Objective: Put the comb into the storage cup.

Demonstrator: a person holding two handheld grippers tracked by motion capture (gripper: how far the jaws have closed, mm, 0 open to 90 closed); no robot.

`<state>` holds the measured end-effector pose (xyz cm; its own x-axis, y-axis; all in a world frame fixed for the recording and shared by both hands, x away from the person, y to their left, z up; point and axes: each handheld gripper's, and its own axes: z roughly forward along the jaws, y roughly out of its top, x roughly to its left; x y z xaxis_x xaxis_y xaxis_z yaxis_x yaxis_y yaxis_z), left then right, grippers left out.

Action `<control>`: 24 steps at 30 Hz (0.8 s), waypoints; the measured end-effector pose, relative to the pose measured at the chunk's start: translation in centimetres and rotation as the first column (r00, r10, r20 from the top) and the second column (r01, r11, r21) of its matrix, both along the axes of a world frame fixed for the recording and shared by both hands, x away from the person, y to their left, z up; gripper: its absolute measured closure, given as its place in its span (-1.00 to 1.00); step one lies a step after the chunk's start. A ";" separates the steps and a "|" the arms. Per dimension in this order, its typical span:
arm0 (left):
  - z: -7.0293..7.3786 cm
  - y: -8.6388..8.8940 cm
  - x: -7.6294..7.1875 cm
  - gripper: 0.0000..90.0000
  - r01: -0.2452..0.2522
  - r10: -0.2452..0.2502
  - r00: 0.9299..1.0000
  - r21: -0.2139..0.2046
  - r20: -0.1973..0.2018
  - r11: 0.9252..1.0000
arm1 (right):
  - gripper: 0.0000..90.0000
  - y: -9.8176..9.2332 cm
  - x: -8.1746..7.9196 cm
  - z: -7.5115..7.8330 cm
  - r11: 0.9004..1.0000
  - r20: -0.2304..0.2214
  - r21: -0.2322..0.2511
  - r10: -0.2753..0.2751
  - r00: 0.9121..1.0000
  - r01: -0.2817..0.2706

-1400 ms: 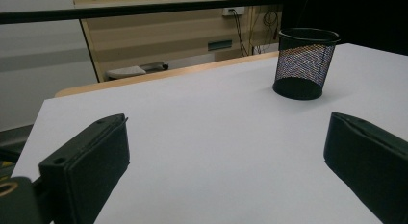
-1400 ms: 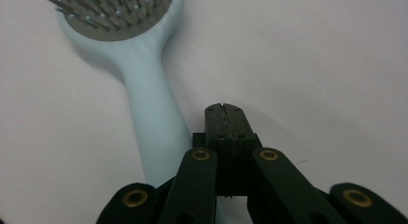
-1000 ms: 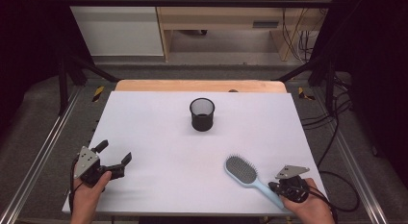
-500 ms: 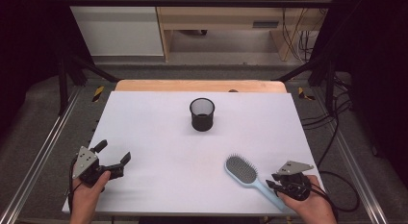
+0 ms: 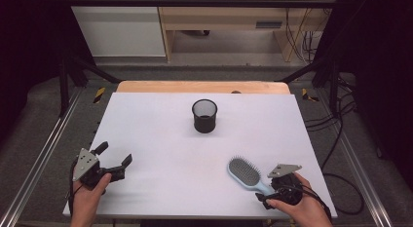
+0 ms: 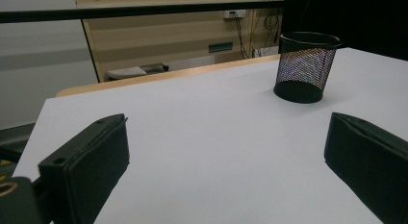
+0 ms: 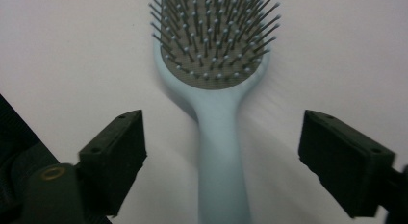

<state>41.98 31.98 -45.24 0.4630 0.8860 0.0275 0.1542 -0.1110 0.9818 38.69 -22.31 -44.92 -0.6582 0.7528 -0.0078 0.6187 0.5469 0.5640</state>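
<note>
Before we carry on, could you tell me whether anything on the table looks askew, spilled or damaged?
Nothing stands out. The mesh cup stands upright mid-table, and the blue hairbrush lies flat, bristles up, intact. The right gripper has just been opening; the handle lies between its jaws, untouched.

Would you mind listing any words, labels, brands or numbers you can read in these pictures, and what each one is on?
None can be read.
The hairbrush bears no print on its handle or head.
The mesh cup is plain black.
The table is bare white.
The yellow-and-black striped tags beside the table carry stripes, no letters.
</note>
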 end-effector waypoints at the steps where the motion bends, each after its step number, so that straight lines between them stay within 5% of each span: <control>1: 0.0 0.0 0.0 -0.96 0.000 0.000 1.000 0.000 0.000 1.000 | -0.47 0.1 0.0 -0.2 1.000 -0.009 -0.002 0.005 1.000 -0.005; 11: 0.0 0.0 0.0 -0.96 0.000 0.000 1.000 0.000 -0.001 1.000 | 0.14 0.8 0.7 -0.9 0.999 -0.046 -0.020 0.025 0.999 -0.026; 24: 0.0 0.0 0.0 -0.96 0.003 -0.003 1.000 0.003 -0.001 1.000 | 0.53 1.2 0.9 -0.9 0.998 -0.076 -0.060 0.007 0.997 -0.012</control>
